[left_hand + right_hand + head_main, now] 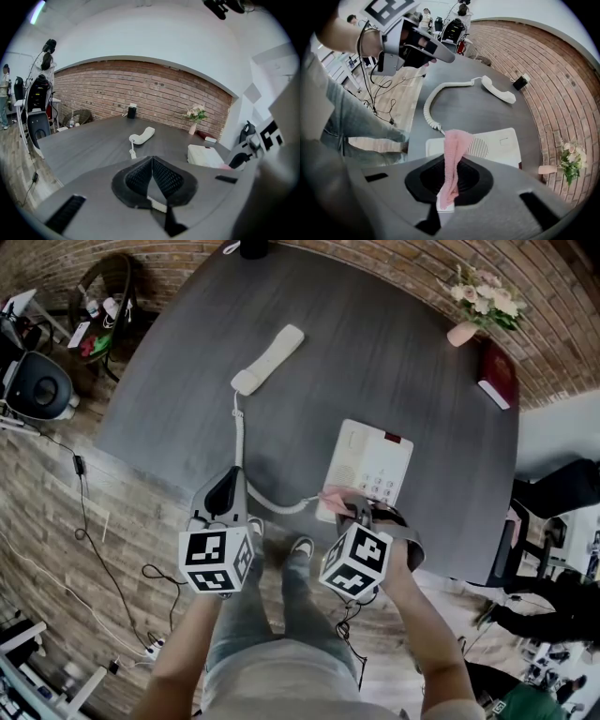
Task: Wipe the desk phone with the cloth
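- Closest to the head camera, the right gripper (361, 514) sits at the near edge of the desk phone (370, 463). Its jaws are pinched tight on a pink cloth (454, 150), and a fold of the cloth stands out past the jaw tips over the phone's near corner. Whether the fold touches the plastic I cannot tell.
- Left gripper (152, 176): jaws pressed together with nothing between them. It hovers over the near edge of the dark table (375, 343), just beside the coiled cord (239, 432).
- Handset (269, 359): off the cradle, lying farther up the table and well apart from the base, so the base's whole top face is open.
- Wiping looks about to begin, or barely begun.
- To do it well:
  - Lower the free fold until it lies flat on the base, so that cloth rather than jaw tips meets the plastic.
  - Draw it in straight, overlapping passes from the near edge to the far one.
  - Press lightly, since a light base will likely slide and the keys may depress.
  - Brace the base's left side with the idle left gripper.
  - Stay clear of the cord's plug.
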A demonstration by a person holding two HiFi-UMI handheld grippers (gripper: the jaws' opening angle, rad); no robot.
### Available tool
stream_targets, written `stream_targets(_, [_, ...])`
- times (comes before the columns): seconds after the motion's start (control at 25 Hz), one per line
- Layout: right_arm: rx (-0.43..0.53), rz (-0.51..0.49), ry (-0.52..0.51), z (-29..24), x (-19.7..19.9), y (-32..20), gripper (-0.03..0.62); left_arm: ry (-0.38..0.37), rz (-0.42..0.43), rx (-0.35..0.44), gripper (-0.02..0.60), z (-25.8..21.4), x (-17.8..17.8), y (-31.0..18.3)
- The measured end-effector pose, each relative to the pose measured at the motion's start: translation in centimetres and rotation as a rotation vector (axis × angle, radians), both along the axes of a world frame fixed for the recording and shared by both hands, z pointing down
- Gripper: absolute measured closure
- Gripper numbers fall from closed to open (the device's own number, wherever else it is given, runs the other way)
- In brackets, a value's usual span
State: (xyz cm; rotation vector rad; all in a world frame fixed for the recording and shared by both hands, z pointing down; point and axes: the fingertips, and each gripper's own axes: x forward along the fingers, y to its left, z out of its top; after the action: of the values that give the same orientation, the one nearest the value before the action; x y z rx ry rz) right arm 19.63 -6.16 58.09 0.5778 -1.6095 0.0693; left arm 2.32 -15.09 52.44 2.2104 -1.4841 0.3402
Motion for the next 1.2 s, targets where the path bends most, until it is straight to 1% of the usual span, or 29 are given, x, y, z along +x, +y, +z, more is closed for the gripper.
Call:
stream_targets(0.52, [-0.050, 0.010, -0.024, 0.8, -0.8, 2.2, 0.572, 0.001, 0.007, -0.010, 0.575, 0.5, 0.1, 0.5])
stream_targets(1.2, [-0.109, 0.019, -0.045, 1.7, -1.6, 4.2, 0.574, 0.002, 0.044, -0.025, 0.575, 1.1, 1.1, 0.1])
